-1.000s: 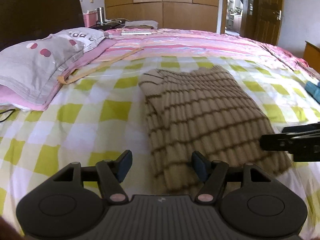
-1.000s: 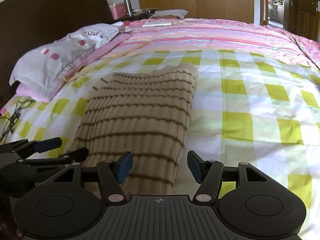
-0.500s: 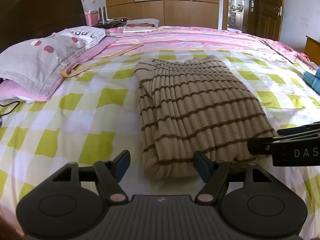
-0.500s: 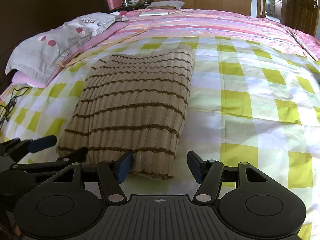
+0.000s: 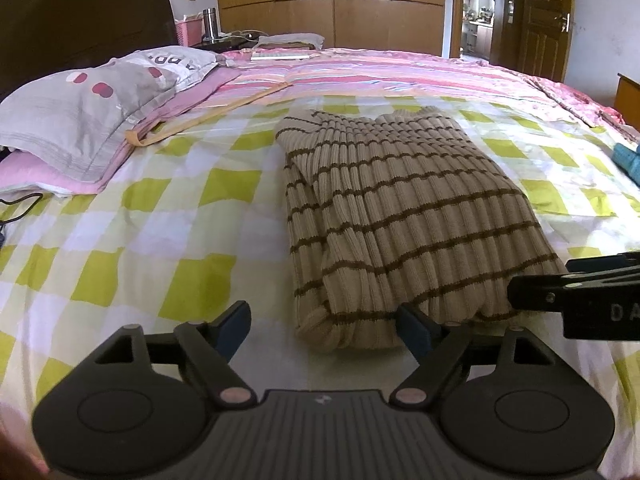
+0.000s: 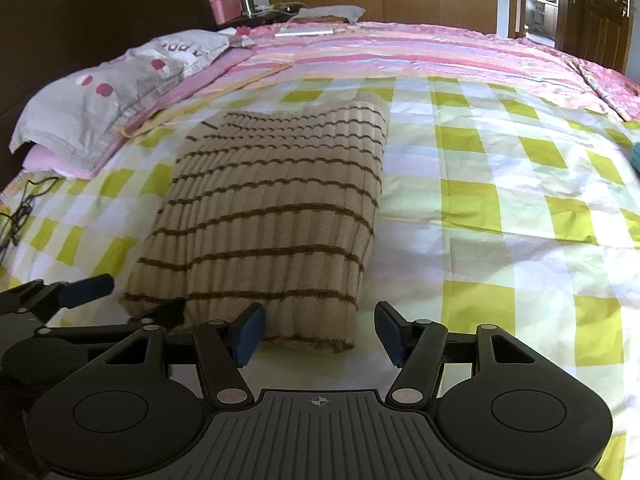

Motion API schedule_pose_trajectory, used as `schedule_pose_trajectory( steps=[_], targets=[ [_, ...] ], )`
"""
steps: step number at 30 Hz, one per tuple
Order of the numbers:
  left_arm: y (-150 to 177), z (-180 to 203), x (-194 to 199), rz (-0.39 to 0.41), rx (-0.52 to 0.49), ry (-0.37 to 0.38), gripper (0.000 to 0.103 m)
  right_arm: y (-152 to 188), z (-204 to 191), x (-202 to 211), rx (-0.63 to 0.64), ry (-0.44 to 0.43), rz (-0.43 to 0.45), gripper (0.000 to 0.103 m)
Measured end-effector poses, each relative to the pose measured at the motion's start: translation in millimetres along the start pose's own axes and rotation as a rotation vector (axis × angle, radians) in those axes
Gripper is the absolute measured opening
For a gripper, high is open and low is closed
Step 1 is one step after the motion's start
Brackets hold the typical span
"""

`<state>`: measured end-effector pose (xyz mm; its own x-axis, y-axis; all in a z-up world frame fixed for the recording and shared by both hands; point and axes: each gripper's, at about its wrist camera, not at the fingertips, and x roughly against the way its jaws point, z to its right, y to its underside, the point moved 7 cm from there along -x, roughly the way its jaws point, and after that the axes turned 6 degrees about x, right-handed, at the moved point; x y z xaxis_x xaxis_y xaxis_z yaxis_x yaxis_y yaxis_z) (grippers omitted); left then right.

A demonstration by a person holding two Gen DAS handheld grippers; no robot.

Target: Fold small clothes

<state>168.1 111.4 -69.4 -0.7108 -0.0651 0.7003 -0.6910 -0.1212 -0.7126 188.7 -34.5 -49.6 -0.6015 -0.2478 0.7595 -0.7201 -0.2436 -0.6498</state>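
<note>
Grey pillow [image 5: 92,108] at the bed's [image 5: 132,240] left edge, my left gripper [image 5: 325,330] with jaws spreading wider and empty, folded striped sweater [image 5: 400,216] mid-bed just ahead, my right gripper [image 6: 320,332] with jaws apart, gripping nothing, at the sweater's near hem.

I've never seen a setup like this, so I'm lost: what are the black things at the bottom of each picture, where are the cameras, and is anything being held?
There is no robot here: a person holds a two-finger gripper in each hand, and each carries a camera looking out along its fingers. One picture comes from the left gripper, the other from the right gripper; each also shows the other at its edge. On the bed, with its checked cover, lies a folded striped sweater; a pillow lies near the headboard. Nothing is held. The left jaws are opening, the right ones stand open, and both sets sit just short of the sweater's near edge.
</note>
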Motion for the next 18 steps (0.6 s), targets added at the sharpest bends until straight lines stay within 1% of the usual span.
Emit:
schedule_pose_trajectory(
  steps=[4, 7, 11, 18],
  targets=[
    [2.0, 3.3, 6.9, 0.011, -0.022, -0.02, 0.092, 5.4, -5.3, 4.8, 0.017, 0.006, 0.006, 0.061],
    [4.8, 7.4, 14.1, 0.021, -0.043, -0.032, 0.097, 10.9, -5.1, 7.8, 0.005, 0.01, 0.007, 0.061],
    [9.9, 11.9, 22.4, 0.021, -0.06, -0.029, 0.098, 17.0, -0.6, 14.9, -0.019, 0.015, 0.021, 0.061],
    [15.1, 13.9, 30.2, 0.016, -0.056, -0.035, 0.099, 29.0, 3.1, 23.9, -0.045, 0.014, 0.027, 0.061]
  ],
)
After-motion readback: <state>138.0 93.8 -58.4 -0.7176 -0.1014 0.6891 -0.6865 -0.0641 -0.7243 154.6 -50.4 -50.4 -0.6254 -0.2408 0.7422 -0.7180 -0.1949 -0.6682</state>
